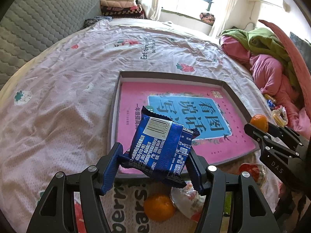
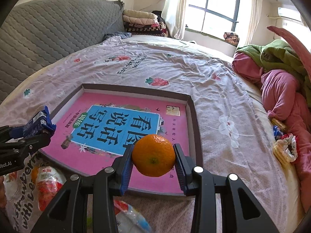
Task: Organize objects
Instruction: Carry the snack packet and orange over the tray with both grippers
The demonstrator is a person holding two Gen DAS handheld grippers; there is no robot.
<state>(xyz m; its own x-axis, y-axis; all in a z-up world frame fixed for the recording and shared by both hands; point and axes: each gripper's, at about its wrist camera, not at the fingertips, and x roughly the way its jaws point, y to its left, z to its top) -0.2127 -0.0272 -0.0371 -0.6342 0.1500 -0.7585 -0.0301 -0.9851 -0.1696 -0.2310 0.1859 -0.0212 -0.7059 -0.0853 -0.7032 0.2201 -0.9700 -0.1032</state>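
Over the bed [image 1: 58,81], the left hand-held gripper [image 1: 155,167] is clamped on a blue snack packet [image 1: 161,147] and the right hand-held gripper [image 2: 153,159] on an orange [image 2: 153,155], both above the shallow tray [image 2: 196,120] holding a pink book [image 2: 116,124], with another orange [image 1: 159,207] and wrapped snacks [image 2: 48,182] lying just beside its near edge.

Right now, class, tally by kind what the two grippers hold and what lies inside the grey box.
Orange: 1
Blue snack packet: 1
Pink book: 1
Total: 3
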